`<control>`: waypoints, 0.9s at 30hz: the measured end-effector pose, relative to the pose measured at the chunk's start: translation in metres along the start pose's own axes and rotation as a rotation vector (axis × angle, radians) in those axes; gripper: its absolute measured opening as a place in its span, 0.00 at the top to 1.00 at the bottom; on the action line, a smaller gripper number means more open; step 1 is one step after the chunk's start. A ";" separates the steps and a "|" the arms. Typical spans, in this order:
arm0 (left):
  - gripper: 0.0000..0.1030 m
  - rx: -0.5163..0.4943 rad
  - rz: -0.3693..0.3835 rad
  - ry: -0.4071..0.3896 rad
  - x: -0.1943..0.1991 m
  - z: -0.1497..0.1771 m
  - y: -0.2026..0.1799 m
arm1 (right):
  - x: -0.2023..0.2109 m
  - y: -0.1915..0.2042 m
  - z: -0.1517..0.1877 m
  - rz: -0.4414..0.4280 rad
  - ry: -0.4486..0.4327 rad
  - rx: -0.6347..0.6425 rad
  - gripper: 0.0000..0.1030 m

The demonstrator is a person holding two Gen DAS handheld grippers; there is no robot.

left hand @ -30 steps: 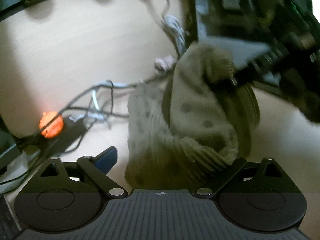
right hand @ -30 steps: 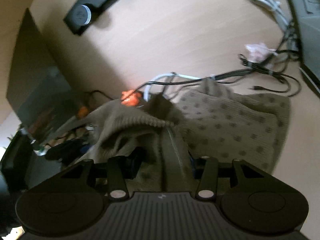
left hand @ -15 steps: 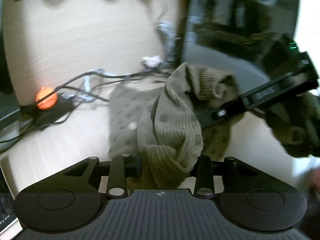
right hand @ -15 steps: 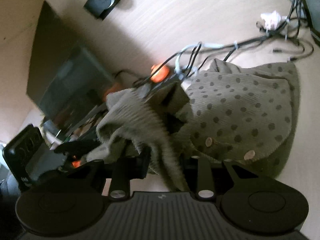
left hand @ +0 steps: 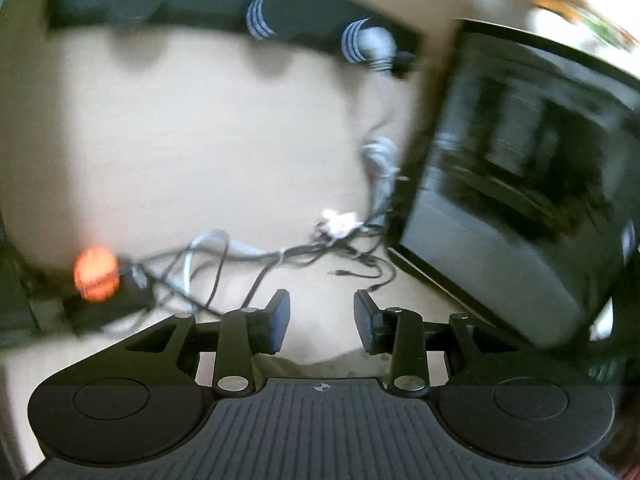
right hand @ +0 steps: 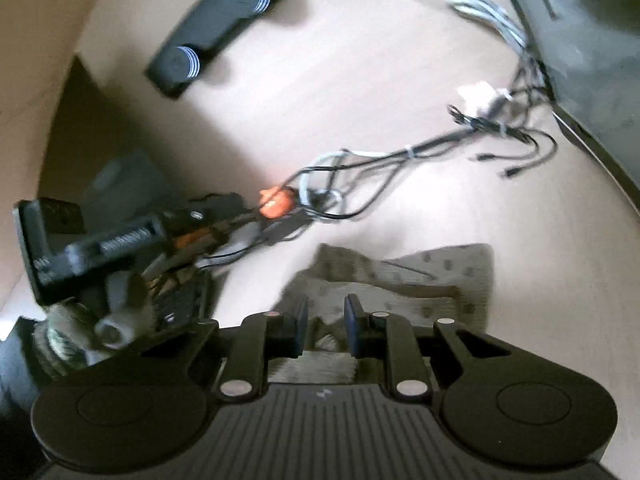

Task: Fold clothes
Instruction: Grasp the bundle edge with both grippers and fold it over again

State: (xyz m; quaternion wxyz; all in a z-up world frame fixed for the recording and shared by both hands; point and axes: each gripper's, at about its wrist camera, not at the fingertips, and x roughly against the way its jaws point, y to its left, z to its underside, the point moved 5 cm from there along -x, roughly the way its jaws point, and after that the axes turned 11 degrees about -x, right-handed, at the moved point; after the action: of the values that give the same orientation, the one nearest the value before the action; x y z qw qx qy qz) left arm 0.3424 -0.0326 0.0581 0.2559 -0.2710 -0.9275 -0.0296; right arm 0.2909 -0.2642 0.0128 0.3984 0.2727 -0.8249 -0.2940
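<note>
The olive-green dotted knit garment (right hand: 404, 280) is laid bunched on the counter (right hand: 360, 100) — apparently half-folded; smoothing is left. Left gripper (left hand: 322, 322) jaws are parted, empty; right gripper (right hand: 326, 326) jaws, just closing, are nearly shut — possibly nipping cloth.

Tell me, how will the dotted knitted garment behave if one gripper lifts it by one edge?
The dotted knitted garment is probably floppy: it lies creased on the table. Its ribbed knit suggests it would sag and stretch, not slip.
</note>
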 end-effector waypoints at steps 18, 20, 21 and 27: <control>0.07 0.071 0.070 0.136 0.159 0.085 0.009 | -0.001 0.024 0.063 0.110 0.077 0.383 0.25; 0.06 -0.035 0.099 0.203 0.153 0.100 -0.016 | -0.003 0.013 0.056 0.080 0.056 0.294 0.19; 0.06 -0.089 0.104 0.232 0.149 0.107 -0.026 | -0.004 0.008 0.052 0.062 0.045 0.254 0.19; 0.06 -0.186 0.022 0.284 0.098 0.140 -0.047 | -0.042 -0.003 0.052 -0.039 0.148 0.108 0.33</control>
State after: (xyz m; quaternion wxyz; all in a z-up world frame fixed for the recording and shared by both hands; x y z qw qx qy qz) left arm 0.1834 0.0026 -0.0113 0.3587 -0.2966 -0.8722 -0.1506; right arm 0.2709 -0.2233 -0.0365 0.4371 0.3307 -0.8024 -0.2362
